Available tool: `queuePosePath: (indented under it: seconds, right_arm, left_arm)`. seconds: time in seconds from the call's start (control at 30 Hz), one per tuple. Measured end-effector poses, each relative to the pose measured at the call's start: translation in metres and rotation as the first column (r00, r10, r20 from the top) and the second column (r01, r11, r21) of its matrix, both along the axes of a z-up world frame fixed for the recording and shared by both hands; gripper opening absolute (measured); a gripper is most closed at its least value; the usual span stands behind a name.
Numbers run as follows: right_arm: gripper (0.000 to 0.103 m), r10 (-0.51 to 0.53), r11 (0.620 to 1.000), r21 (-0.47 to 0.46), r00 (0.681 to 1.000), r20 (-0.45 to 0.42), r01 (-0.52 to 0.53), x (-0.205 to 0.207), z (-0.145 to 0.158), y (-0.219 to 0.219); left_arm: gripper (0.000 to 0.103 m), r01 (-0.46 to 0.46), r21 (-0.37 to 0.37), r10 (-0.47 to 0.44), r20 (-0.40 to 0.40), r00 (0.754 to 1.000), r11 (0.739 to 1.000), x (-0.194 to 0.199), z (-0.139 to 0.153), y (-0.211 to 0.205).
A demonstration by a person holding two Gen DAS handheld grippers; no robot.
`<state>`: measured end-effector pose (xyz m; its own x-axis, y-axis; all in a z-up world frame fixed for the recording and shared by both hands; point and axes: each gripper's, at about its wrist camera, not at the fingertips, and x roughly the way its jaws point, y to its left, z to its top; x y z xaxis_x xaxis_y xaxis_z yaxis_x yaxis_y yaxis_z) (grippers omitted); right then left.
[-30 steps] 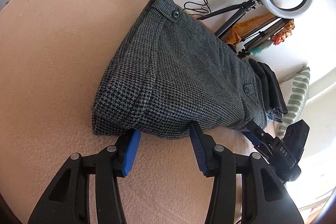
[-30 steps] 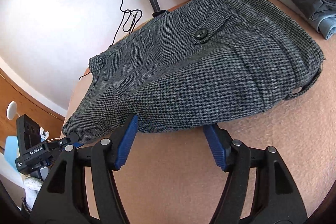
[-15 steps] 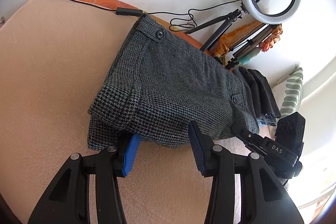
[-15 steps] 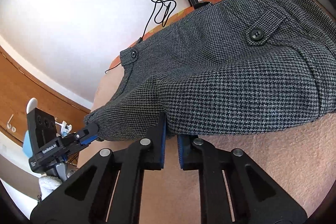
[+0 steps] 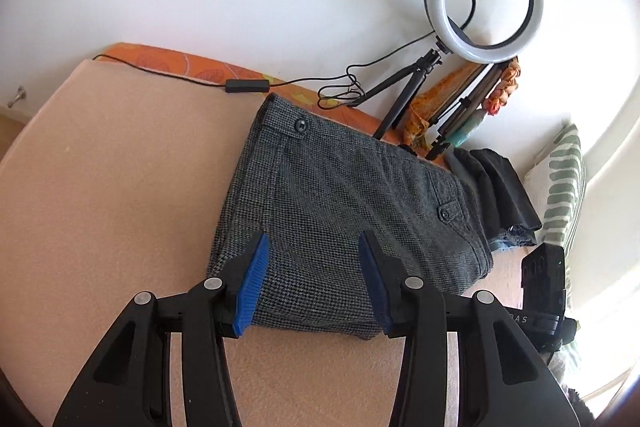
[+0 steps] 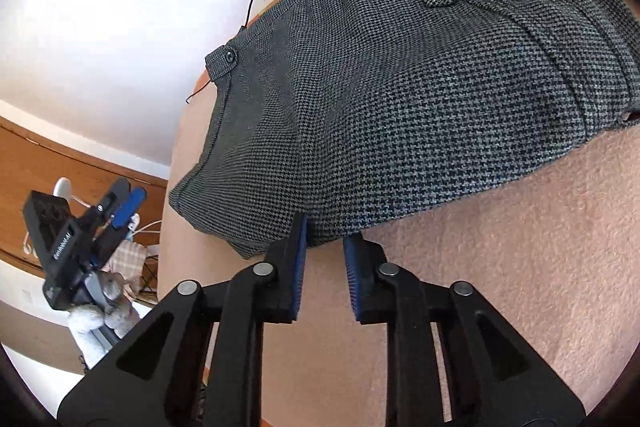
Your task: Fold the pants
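Left tongs (image 5: 310, 281) now higher, agape over folded pants (image 5: 344, 211); right tongs (image 6: 325, 254) reopening, nothing gripped.

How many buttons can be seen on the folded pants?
2. One button sits on the waistband tab at the far corner of the pants; the other button fastens the pocket flap toward the right edge. More may be hidden in the folds.

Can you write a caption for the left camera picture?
Open left gripper above folded checked pants on a peach blanket.
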<state>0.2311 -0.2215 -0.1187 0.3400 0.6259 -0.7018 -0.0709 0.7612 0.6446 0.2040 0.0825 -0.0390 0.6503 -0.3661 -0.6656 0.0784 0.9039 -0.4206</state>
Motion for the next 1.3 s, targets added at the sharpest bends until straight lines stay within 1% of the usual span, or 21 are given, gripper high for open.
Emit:
queuePosePath:
  seconds: [0.07,0.13,0.2,0.27,0.33,0.4,0.5,0.57,0.6,0.63,0.73,0.8,0.83,0.93,0.97,1.03,1.07,1.1,1.2,1.23,1.3]
  right_arm:
    - [0.044,-0.030,0.999,-0.023,0.998,0.050,0.031,-0.007,0.008,-0.008]
    - [0.049,-0.095,0.995,-0.018,0.992,0.086,0.097,-0.005,0.014,-0.021]
    - [0.050,-0.181,0.983,-0.009,0.979,0.094,0.182,-0.007,0.015,-0.045]
    - [0.051,-0.276,0.961,-0.003,0.958,0.074,0.277,-0.003,0.011,-0.066]
    - [0.052,-0.373,0.928,0.004,0.927,0.043,0.373,0.004,0.003,-0.091]
    - [0.052,-0.452,0.892,0.022,0.892,0.015,0.451,0.006,-0.006,-0.115]
    - [0.052,-0.521,0.853,0.030,0.853,-0.002,0.521,0.013,-0.019,-0.139]
    - [0.052,-0.535,0.841,0.090,0.845,-0.010,0.533,0.020,-0.023,-0.145]
    - [0.052,-0.530,0.842,0.108,0.848,-0.018,0.528,0.024,-0.024,-0.146]
    - [0.049,-0.517,0.850,0.111,0.856,-0.021,0.516,0.029,-0.024,-0.145]
    - [0.015,-0.497,0.864,0.105,0.868,0.019,0.492,0.033,-0.014,-0.141]
    - [0.014,-0.481,0.875,0.100,0.874,0.069,0.474,0.031,0.001,-0.137]
    - [0.013,-0.467,0.884,0.084,0.877,0.114,0.460,0.030,0.013,-0.134]
    - [0.012,-0.403,0.906,-0.023,0.877,0.261,0.423,0.032,0.048,-0.120]
    - [0.012,-0.388,0.906,-0.057,0.879,0.278,0.419,0.033,0.052,-0.117]
    - [0.012,-0.382,0.900,-0.111,0.886,0.262,0.421,0.036,0.045,-0.115]
    - [0.012,-0.384,0.895,-0.138,0.890,0.244,0.424,0.037,0.037,-0.116]
    - [0.012,-0.383,0.893,-0.160,0.897,0.222,0.421,0.040,0.028,-0.116]
    - [0.012,-0.383,0.898,-0.160,0.908,0.170,0.409,0.041,0.005,-0.126]
    - [0.012,-0.379,0.902,-0.154,0.911,0.163,0.403,0.040,0.003,-0.128]
    - [0.014,-0.375,0.907,-0.139,0.912,0.163,0.398,0.038,0.004,-0.131]
  left_arm:
    - [0.044,0.049,0.027,-0.049,-0.012,0.999,0.998,0.005,-0.006,-0.016]
    - [0.044,0.087,0.038,-0.085,-0.040,0.996,0.996,0.010,-0.017,-0.030]
    - [0.044,0.102,0.049,-0.099,-0.063,0.993,0.994,0.014,-0.028,-0.040]
    - [0.043,0.121,0.040,-0.117,-0.089,0.989,0.992,0.017,-0.037,-0.048]
    - [0.044,0.146,0.046,-0.141,-0.095,0.985,0.988,0.016,-0.039,-0.058]
    - [0.044,0.175,0.077,-0.169,-0.080,0.982,0.982,0.013,-0.037,-0.069]
    - [0.044,0.207,0.152,-0.200,-0.056,0.978,0.967,0.011,-0.034,-0.086]
    - [0.044,0.215,0.156,-0.208,-0.063,0.976,0.964,0.014,-0.037,-0.089]
    - [0.044,0.216,0.153,-0.208,-0.068,0.976,0.964,0.015,-0.039,-0.090]
    - [0.044,0.217,0.154,-0.208,-0.073,0.975,0.964,0.016,-0.040,-0.090]
    - [0.044,0.219,0.173,-0.207,-0.083,0.975,0.960,0.021,-0.045,-0.092]
    - [0.044,0.226,0.191,-0.212,-0.092,0.973,0.955,0.024,-0.049,-0.095]
    - [0.044,0.227,0.211,-0.212,-0.089,0.973,0.951,0.025,-0.051,-0.098]
    - [0.044,0.255,0.255,-0.233,-0.114,0.966,0.933,0.026,-0.065,-0.107]
    - [0.044,0.263,0.267,-0.238,-0.122,0.964,0.927,0.026,-0.071,-0.109]
    - [0.044,0.271,0.305,-0.258,-0.083,0.963,0.913,0.021,-0.074,-0.112]
    - [0.045,0.280,0.322,-0.270,-0.078,0.960,0.904,0.019,-0.075,-0.113]
    - [0.045,0.285,0.322,-0.274,-0.080,0.958,0.903,0.018,-0.074,-0.112]
    - [0.045,0.274,0.262,-0.256,-0.101,0.961,0.926,0.020,-0.065,-0.101]
    - [0.045,0.264,0.251,-0.248,-0.094,0.964,0.931,0.020,-0.059,-0.095]
    - [0.045,0.226,0.264,-0.220,-0.051,0.974,0.938,0.018,-0.044,-0.083]
